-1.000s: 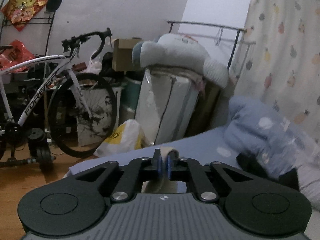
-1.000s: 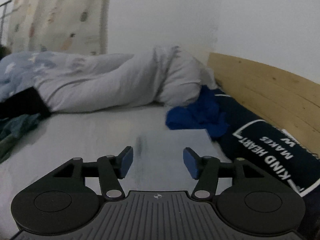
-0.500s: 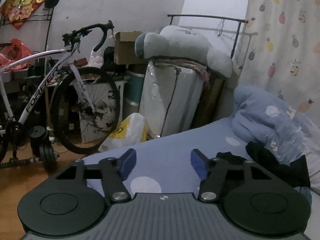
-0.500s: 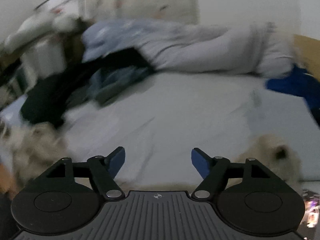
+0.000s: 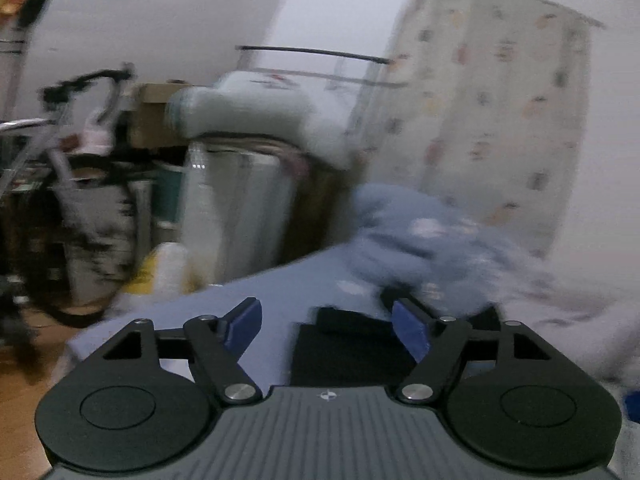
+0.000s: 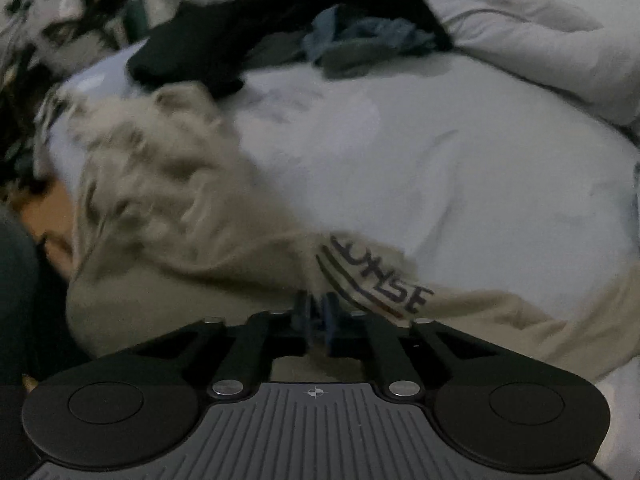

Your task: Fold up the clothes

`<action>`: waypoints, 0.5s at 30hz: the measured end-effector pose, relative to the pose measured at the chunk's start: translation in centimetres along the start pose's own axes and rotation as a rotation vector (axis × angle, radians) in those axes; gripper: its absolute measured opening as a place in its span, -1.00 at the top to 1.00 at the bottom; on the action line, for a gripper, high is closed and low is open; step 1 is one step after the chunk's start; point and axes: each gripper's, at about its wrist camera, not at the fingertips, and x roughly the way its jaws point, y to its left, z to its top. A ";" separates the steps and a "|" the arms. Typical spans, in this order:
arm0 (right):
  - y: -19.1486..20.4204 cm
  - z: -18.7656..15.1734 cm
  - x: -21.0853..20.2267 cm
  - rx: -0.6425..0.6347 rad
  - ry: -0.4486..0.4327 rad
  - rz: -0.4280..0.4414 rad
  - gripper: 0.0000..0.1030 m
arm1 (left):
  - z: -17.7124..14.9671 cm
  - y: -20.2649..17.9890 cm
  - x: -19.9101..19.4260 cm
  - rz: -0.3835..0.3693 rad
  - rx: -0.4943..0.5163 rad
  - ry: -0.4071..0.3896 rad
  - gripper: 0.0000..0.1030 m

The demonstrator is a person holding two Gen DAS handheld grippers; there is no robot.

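A beige garment point(image 6: 200, 240) with dark lettering lies crumpled across the near edge of the pale bed sheet point(image 6: 440, 168). My right gripper point(image 6: 318, 314) points down at it, its jaws shut on the cloth just beside the lettering. My left gripper point(image 5: 326, 326) hangs level over the bed's left corner. Its jaws are opening and nothing is between them. A black garment point(image 5: 344, 352) lies on the sheet just beyond and below them. The left wrist view is blurred by motion.
A heap of black clothes point(image 6: 208, 48) and a blue-grey garment point(image 6: 360, 36) lies at the far side of the bed, beside a pale quilt point(image 6: 520, 40). Left of the bed stand a bicycle point(image 5: 80, 200) and a wrapped stack topped by a plush toy point(image 5: 256, 116). A patterned curtain point(image 5: 500, 140) hangs behind.
My left gripper let go of the beige cloth, opened wide and swung right. My right gripper swept left and down across the bed, then shut on the beige garment.
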 end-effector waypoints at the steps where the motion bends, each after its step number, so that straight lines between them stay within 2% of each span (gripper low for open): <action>1: 0.1 -0.3 -0.5 -0.031 0.024 0.006 0.98 | -0.3 -0.9 -0.2 -0.041 0.007 0.005 -0.53; 6: 1.7 -3.2 -3.0 -0.138 0.159 0.061 0.99 | -3.2 -5.1 -0.5 -0.217 0.077 0.058 -0.53; 9: 2.8 -5.2 -3.8 -0.176 0.214 0.064 0.99 | -5.5 -7.3 -0.2 -0.285 0.135 0.102 -0.53; 14: 3.9 -6.6 -5.3 -0.193 0.159 -0.017 0.94 | -10.0 -9.4 0.2 -0.357 0.170 0.201 -0.53; 15: 4.3 -6.6 -5.6 -0.200 0.134 -0.028 0.81 | -10.8 -9.5 0.1 -0.364 0.166 0.221 -0.53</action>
